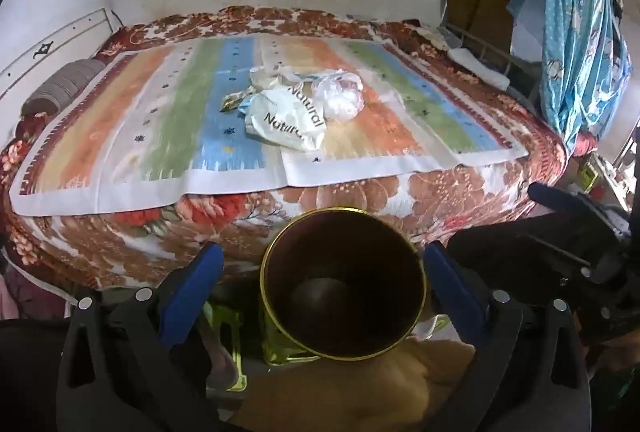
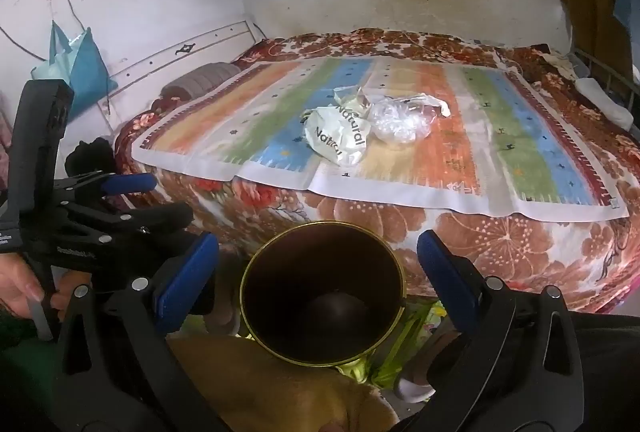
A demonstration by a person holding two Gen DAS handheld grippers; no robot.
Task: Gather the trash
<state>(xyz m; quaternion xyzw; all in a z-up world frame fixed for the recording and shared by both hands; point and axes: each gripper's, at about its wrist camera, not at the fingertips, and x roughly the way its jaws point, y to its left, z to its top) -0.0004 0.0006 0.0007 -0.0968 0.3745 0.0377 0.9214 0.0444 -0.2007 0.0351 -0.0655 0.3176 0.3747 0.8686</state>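
Plenty tucked out of sight around this bed!

The bin (image 1: 343,284) shows only a dark inside and a dim round shape at the bottom, impossible to identify. Its lower wall is cut by a tan cloth (image 1: 360,388) that runs off the near edge. In the trash pile, the white "Natural" bag (image 2: 338,136) covers part of its own second word, and the clear plastic wad (image 2: 400,122) is too blurred to read. The gold wrapper (image 1: 234,100) hides behind the bag in the right wrist view. The blue garment (image 1: 576,44) runs off the top edge.
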